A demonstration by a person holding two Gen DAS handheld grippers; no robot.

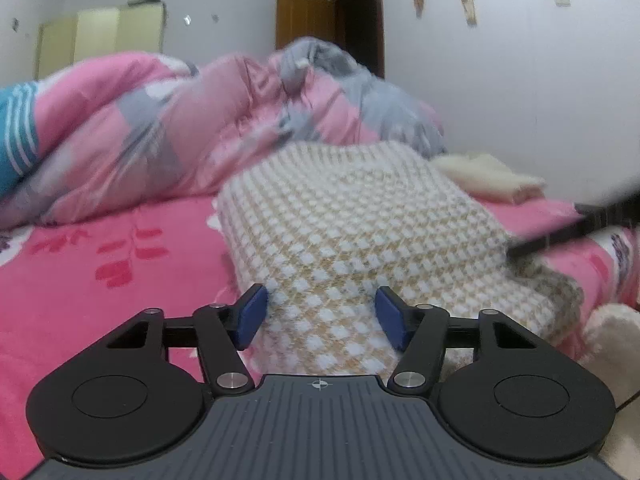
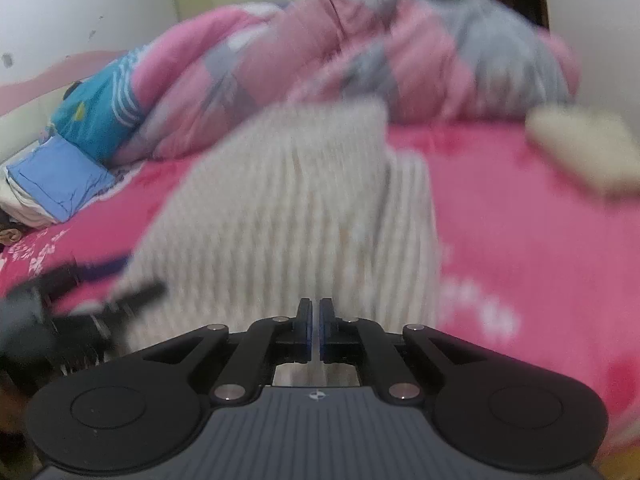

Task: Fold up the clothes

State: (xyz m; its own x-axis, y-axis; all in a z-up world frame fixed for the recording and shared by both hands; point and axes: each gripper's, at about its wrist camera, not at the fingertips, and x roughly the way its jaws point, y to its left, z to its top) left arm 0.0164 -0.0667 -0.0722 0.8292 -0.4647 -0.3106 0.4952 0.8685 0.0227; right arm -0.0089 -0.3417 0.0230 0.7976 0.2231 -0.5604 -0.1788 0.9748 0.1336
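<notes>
The sweater (image 1: 360,216), a cream and tan knit, lies on the pink bed (image 1: 100,272) in front of the bunched quilt (image 1: 200,128), its long axis running away from us toward that quilt. We judge the near edge to be what the coming fold turns on. The left claw (image 1: 320,316) sits right at that edge, its blue pads apart with knit between them but not pressed. The right claw (image 2: 315,330) is at the same near edge further along, its pads together; the blur leaves us unable to tell whether it pinches fabric.
</notes>
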